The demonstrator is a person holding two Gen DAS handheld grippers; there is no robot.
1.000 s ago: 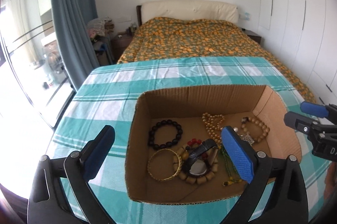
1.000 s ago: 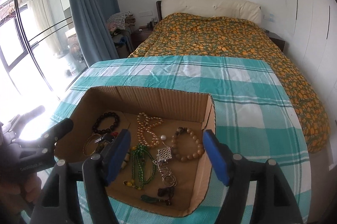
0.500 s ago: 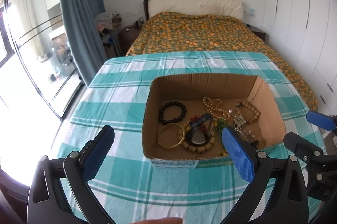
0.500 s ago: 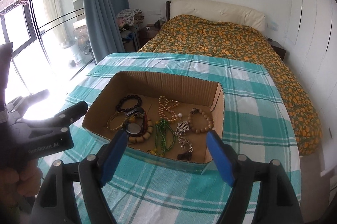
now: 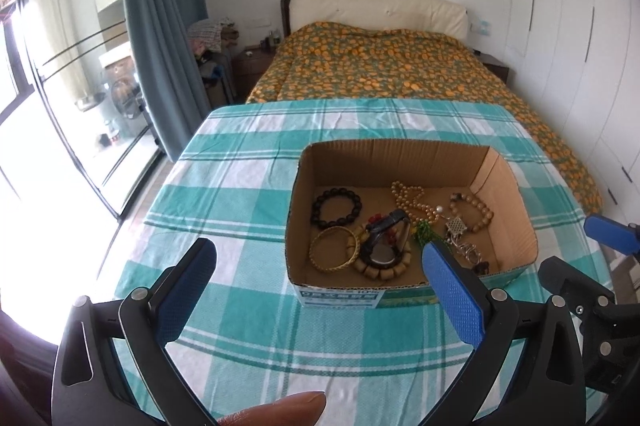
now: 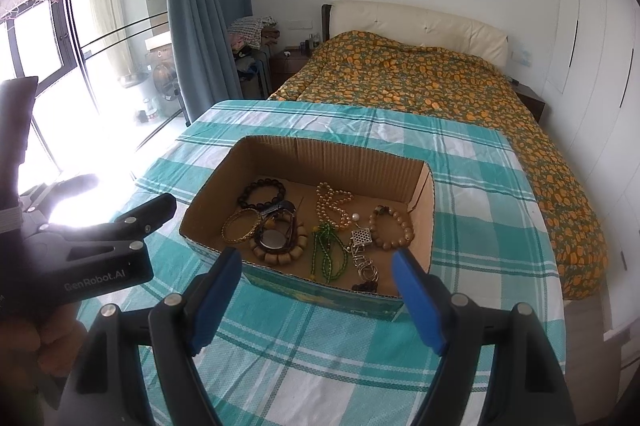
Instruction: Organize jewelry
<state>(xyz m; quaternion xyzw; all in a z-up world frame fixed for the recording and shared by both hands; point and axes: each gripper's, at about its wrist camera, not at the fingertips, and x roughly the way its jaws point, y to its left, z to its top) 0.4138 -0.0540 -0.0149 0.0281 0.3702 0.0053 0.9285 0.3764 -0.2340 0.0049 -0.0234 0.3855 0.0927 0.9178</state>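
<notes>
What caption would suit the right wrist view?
Open right tongs hover before a cardboard box of bracelets and necklaces on a checked tablecloth.

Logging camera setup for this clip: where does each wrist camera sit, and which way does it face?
Left wrist: on the left gripper, above the near table, facing the cardboard box and bed; a fingertip shows.
Right wrist: on the right gripper, right of the other, facing the same way; the person's left hand shows.
Shared: box, black bead bracelet, bed.
</notes>
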